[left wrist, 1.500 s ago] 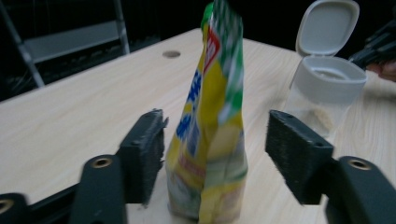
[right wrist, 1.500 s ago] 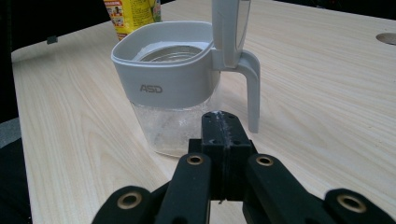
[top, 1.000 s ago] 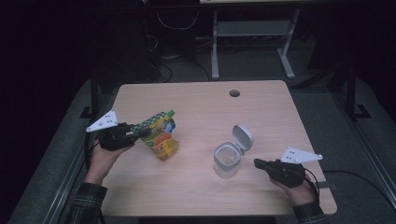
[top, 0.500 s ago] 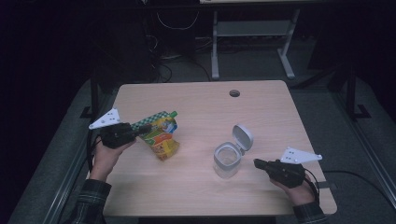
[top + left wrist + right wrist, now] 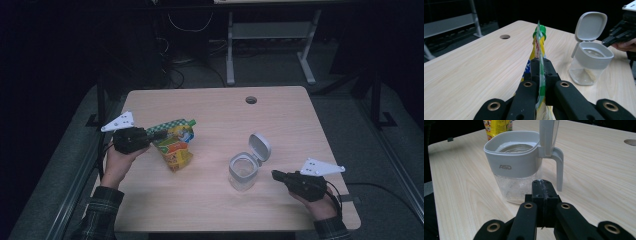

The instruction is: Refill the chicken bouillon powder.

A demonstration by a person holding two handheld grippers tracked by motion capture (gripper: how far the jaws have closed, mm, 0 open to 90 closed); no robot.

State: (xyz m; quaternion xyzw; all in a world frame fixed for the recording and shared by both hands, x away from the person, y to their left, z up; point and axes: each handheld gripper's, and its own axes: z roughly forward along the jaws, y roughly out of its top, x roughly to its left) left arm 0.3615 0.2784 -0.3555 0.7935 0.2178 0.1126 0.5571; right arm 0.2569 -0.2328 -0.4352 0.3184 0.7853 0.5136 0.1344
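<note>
- Pouch (image 5: pixel 174 145): yellow and green, with a green cap (image 5: pixel 539 31), held up off the table (image 5: pixel 210 110) near its left edge; in the high view it tilts, cap end up and toward the table's middle.
- Left gripper (image 5: pixel 156 135): its jaws have just closed and now clamp the pouch's flat edge; in the left gripper view (image 5: pixel 540 65) the pouch's thin seam stands upright between the two black pads.
- Right gripper (image 5: pixel 276 174): jaws pressed together with nothing between them, as the right gripper view (image 5: pixel 542 185) shows; it sits low over the table near the right front corner, pointing at the jar.
- Jar (image 5: pixel 243 172): clear, with a grey collar and a hinged grey lid (image 5: pixel 259 147) standing open; it rests upright on the table just in front of the right gripper's tips, apart from them.
- Pouch and jar are well apart, the pouch to the jar's left.
- Hole (image 5: pixel 251 100): a round one in the tabletop near the far edge.
</note>
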